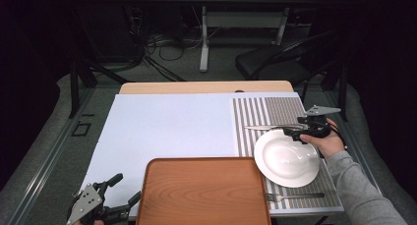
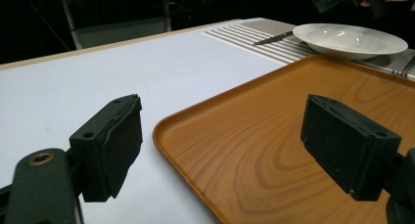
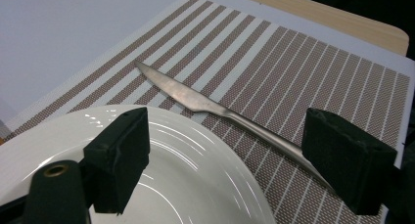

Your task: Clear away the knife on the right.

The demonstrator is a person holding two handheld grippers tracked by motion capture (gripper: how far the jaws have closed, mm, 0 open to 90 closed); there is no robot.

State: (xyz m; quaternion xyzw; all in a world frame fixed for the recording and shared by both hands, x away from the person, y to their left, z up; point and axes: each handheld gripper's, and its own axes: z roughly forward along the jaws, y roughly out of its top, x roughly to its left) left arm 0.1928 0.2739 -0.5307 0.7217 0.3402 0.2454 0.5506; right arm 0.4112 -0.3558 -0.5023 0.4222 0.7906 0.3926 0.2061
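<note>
We are seeing both grippers spread, gripping nothing: right gripper (image 3: 225, 150) hovering over plate (image 3: 195, 185) and knife (image 3: 215, 106); high view adds a fork (image 1: 293, 196); left gripper (image 2: 222, 145) over tray (image 2: 274, 150).

- One white plate (image 1: 287, 158)
- One knife (image 3: 215, 106)
- One fork (image 1: 294, 196)
- One brown wooden tray (image 1: 204, 190)
- One striped mat (image 1: 268, 112)
- Two hand-held grippers: left (image 1: 120, 190), right (image 1: 291, 132)
</note>
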